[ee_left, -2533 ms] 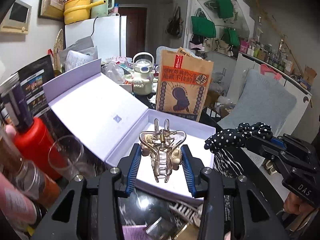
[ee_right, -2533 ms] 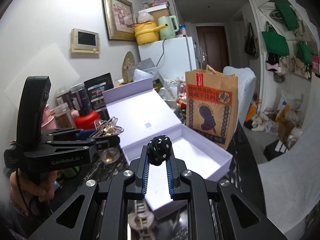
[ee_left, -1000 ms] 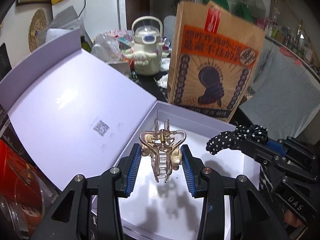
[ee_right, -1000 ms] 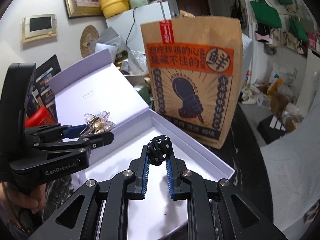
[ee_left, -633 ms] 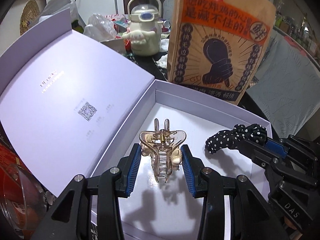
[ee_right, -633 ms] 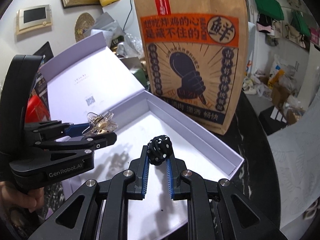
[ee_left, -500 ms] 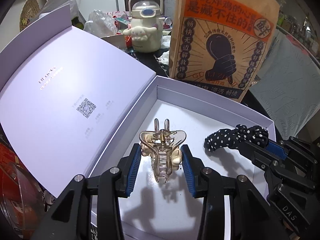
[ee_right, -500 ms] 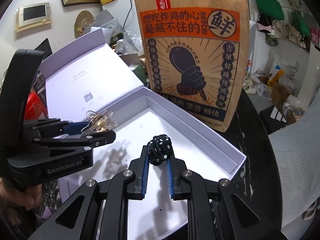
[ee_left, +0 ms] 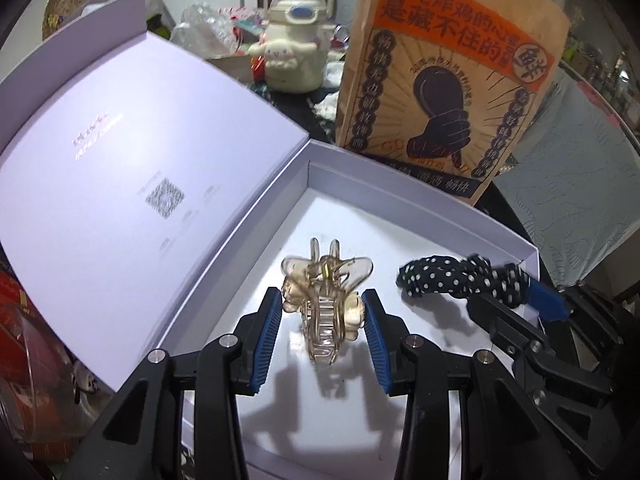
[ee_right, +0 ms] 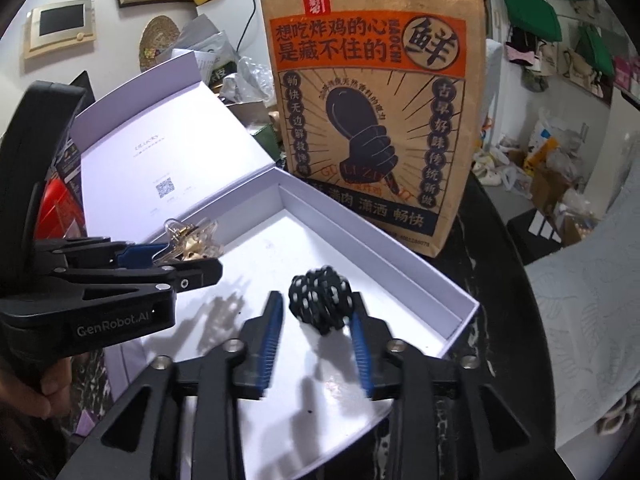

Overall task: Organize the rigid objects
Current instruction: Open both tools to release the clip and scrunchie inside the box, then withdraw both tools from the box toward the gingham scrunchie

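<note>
We see both claws over the open white box (ee_left: 420, 196), which sits on a dark surface (ee_right: 492, 240) with its lid (ee_left: 132, 168) folded back to the left. The left claw (ee_left: 324, 332) has its blue pads (ee_left: 266, 330) spread a bit wider than the clear hair clip (ee_left: 326, 304) between them; the clip looks to touch the pads only lightly or not at all, we cannot tell if it is gripped. In the right wrist view the clip (ee_right: 192, 240) pokes out past the left claw's tip, above the box floor near the lid hinge. The right claw (ee_right: 316, 332) is parted wide, with a gap on the left side of the black polka-dot scrunchie (ee_right: 320, 296); the scrunchie sits between the pads (ee_right: 360, 344) near the right one, motion blur there. In the left wrist view the scrunchie (ee_left: 448, 276) stretches out from the right claw's tip over the right part of the box. A brown paper bag (ee_right: 372, 104) with orange banner stands just behind the box. A cream character kettle (ee_left: 296, 48) sits further back.
</note>
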### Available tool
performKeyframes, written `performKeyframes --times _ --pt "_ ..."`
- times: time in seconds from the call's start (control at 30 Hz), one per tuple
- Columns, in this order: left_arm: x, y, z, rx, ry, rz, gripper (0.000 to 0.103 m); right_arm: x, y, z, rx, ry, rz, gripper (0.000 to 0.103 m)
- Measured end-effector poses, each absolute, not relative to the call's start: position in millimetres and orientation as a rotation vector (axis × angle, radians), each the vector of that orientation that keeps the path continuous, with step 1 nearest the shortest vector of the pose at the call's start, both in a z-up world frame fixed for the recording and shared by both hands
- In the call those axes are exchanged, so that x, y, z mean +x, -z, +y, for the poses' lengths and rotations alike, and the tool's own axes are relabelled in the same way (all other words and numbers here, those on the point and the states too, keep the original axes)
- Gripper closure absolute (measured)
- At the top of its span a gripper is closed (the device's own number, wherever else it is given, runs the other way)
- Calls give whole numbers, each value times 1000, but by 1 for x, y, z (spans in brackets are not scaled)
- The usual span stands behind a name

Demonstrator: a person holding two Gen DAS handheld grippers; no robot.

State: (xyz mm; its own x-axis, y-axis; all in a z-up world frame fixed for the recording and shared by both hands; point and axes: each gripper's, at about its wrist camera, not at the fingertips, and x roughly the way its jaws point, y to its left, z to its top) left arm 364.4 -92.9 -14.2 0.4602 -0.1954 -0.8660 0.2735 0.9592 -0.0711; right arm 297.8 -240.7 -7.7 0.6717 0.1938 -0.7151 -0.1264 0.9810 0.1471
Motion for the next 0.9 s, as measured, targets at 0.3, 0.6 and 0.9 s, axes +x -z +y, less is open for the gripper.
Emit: performKeyframes --times 0.3,0.6,0.9 --pt "357 2 -91 96 251 1029 16 287 -8 -243 48 -99 771 38" --pt "341 -9 -89 109 237 996 16 281 -15 -240 22 -88 763 37" --pt "323 -27 -81 118 235 955 9 265 -29 -239 9 -42 754 24"
